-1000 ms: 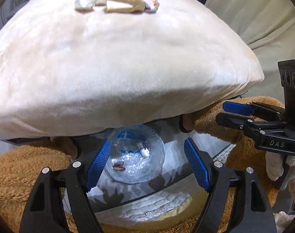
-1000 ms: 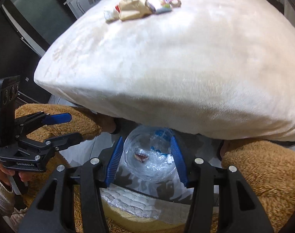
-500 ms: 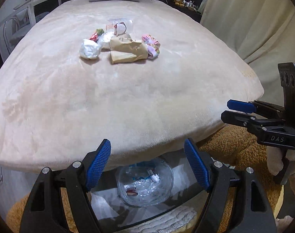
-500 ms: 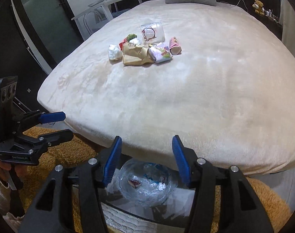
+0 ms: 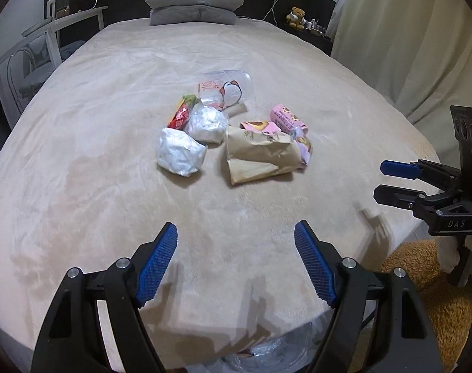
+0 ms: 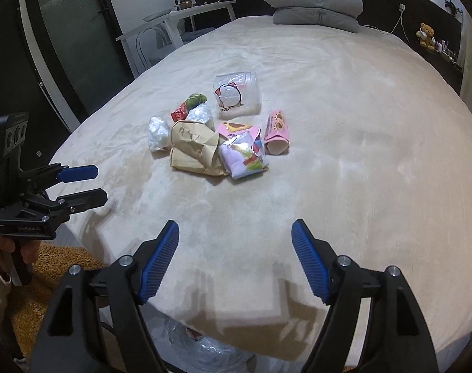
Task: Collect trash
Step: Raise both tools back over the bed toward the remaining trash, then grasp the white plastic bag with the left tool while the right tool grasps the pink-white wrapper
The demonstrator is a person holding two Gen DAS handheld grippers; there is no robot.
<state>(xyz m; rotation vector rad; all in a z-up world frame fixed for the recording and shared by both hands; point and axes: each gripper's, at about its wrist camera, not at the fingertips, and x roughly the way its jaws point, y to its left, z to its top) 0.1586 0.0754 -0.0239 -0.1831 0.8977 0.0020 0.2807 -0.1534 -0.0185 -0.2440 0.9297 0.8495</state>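
Left gripper [image 5: 236, 242]: hanging over the near edge of the bed, jaws standing wide apart, nothing between them.
Right gripper [image 6: 235, 239]: also hanging over the near edge, jaws having just been opening, now wide, nothing between them.
Bed [image 5: 96, 161]: beige plush cover; carrying the whole trash pile at its middle, well apart from both grippers.
Trash count: seven pieces lying in one loose cluster.
Brown paper bag [image 5: 260, 155]: one, crumpled, lying at the near right of the pile.
White crumpled wads: two; one [image 5: 180, 152] sitting near left, the other [image 5: 208, 122] just behind it, touching.
Red and green wrapper [image 5: 183, 112]: one, lying at the far left of the pile.
Clear plastic cup [image 5: 226, 88]: one, lying on its side at the far end, printed with a cartoon.
Pink carton [image 6: 278, 132]: one, lying on its side at the right.
Pale printed packet [image 6: 243, 155]: one, leaning against the bag's right side.
Clear bin liner [image 6: 205, 351]: one, showing below the bed's near edge, a small dark scrap lying in it.
Grey pillows [image 5: 194, 4]: two, stacked at the far end.
Teddy bear [image 5: 295, 17]: one, sitting on the far right shelf.
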